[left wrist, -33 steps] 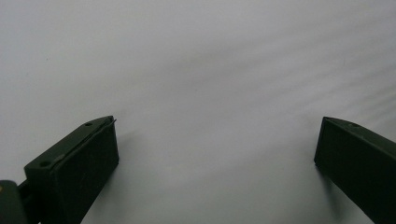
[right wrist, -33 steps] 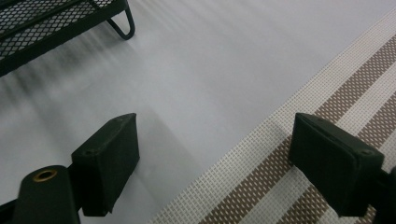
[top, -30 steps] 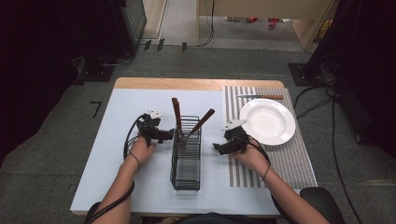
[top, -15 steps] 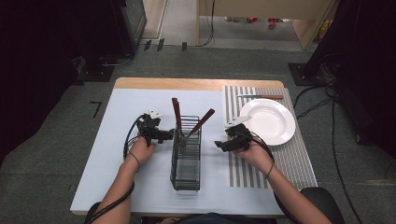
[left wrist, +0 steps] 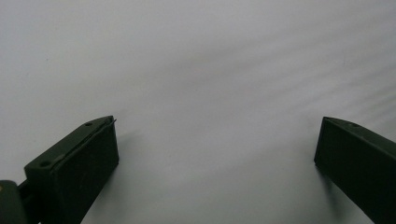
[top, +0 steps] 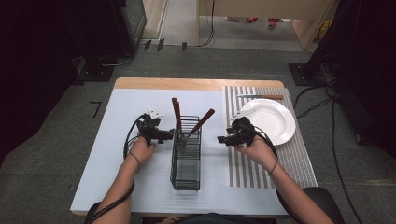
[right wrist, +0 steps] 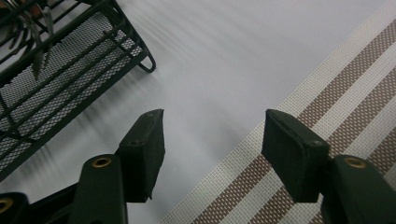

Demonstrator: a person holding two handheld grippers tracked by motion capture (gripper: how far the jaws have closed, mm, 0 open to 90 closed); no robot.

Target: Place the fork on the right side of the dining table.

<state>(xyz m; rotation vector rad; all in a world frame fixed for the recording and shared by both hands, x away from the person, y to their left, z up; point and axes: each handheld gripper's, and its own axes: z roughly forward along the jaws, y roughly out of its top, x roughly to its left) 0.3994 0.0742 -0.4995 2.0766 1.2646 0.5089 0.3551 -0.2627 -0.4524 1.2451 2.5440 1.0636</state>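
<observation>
Both claws, left (top: 169,136) and right (top: 221,139), are hanging empty, jaws apart, flanking the black wire cutlery basket (top: 186,161) holding brown-handled utensils (top: 177,113); probably reaching, next closing on a handle.

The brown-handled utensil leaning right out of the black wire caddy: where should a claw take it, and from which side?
Grip the brown-handled utensil on its bare upper handle, above the black wire caddy rim. Its handle tilts toward the striped placemat, so the open right claw, beside it on that side, probably has the freest approach, closing across the narrow shaft.
</observation>
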